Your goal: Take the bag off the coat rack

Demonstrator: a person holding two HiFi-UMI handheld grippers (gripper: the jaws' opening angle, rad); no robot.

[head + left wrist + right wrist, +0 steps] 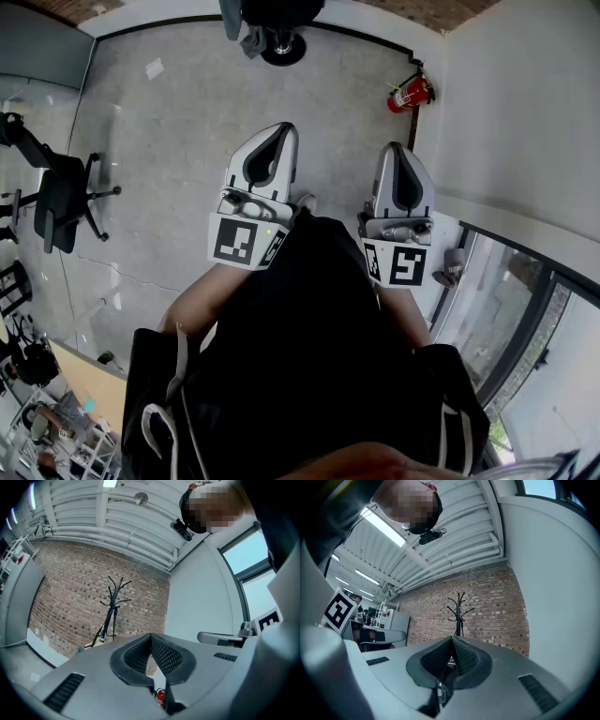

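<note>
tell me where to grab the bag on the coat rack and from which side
Likely the dark strap hanging down the coat rack, just under its hook; what hangs below it is too small to make out. Come from the open room side, since the brick wall stands behind, then lift up, because the hooks curve upward.

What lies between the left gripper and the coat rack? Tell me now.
Only bare concrete floor lies between the left gripper and the coat rack base, as the head view shows.

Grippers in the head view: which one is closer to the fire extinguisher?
The right gripper, by the white wall; the fire extinguisher stands beyond its tip, the left gripper farther away.
</note>
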